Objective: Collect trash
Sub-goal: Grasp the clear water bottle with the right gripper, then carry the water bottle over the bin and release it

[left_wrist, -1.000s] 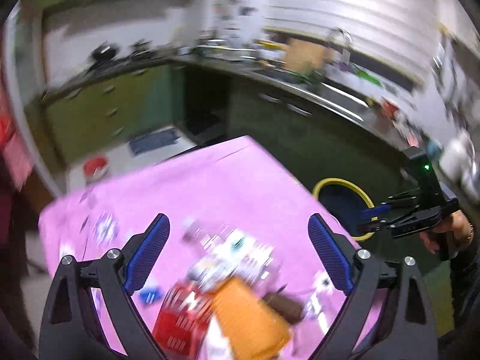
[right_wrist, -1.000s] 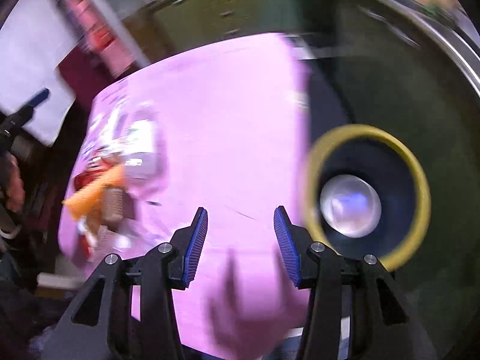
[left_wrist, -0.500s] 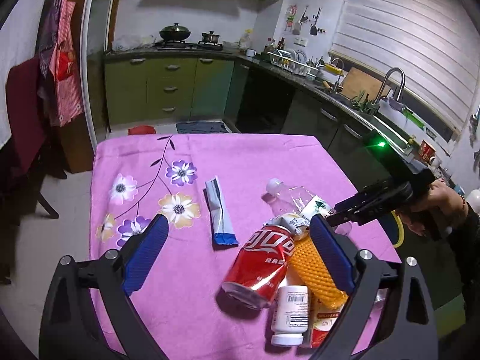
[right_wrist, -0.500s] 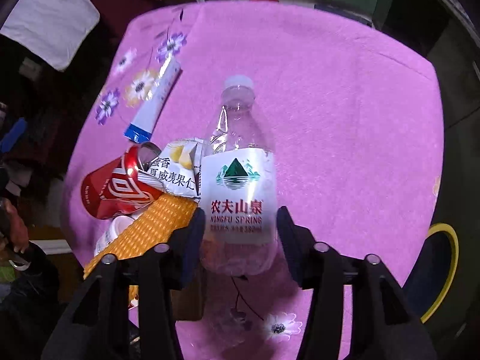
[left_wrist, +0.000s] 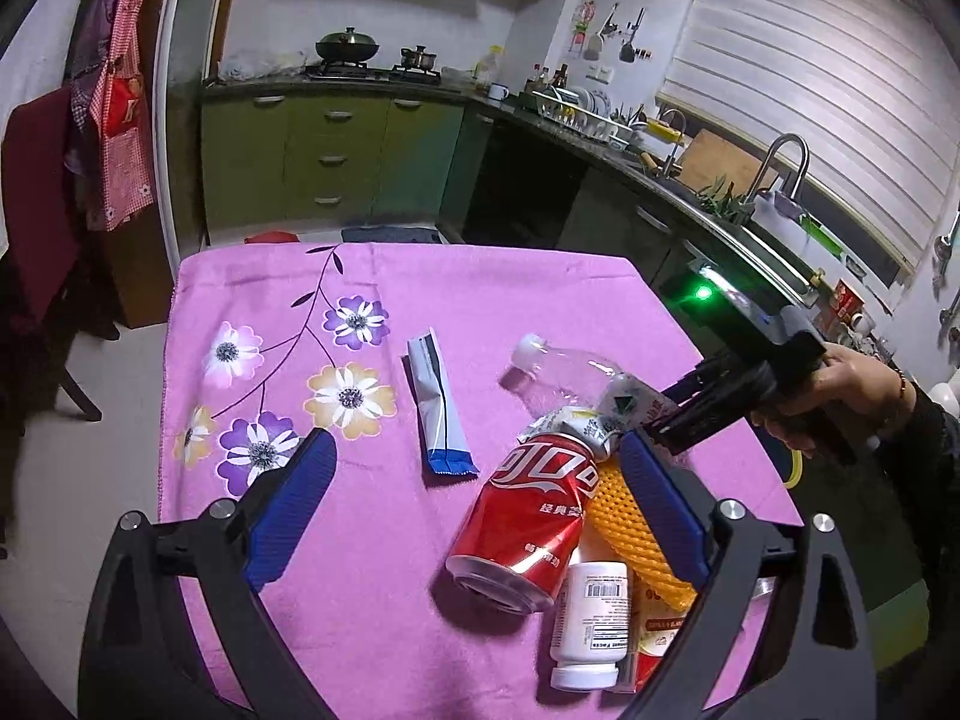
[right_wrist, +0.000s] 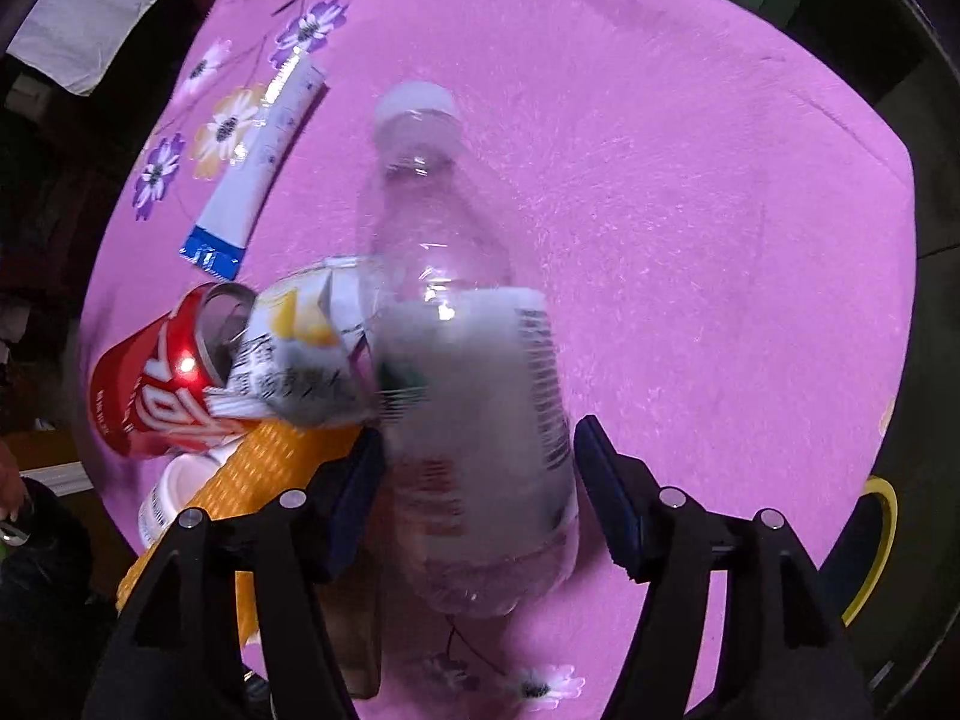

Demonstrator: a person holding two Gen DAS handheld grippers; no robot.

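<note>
A clear plastic water bottle lies on the pink flowered cloth, cap pointing away. My right gripper is open with its jaws on either side of the bottle's lower body; it shows in the left wrist view by the bottle. Beside the bottle lie a red cola can, a crumpled white wrapper, an orange mesh sleeve, a white pill bottle and a white-blue sachet. My left gripper is open above the can.
A yellow-rimmed bin stands below the table's right edge. Kitchen counters, a sink and green cabinets lie behind the table. A chair with a dark red cover stands at the left.
My right gripper swung from the bin back over the table and came down around the water bottle. My left gripper steadied over the trash pile.
</note>
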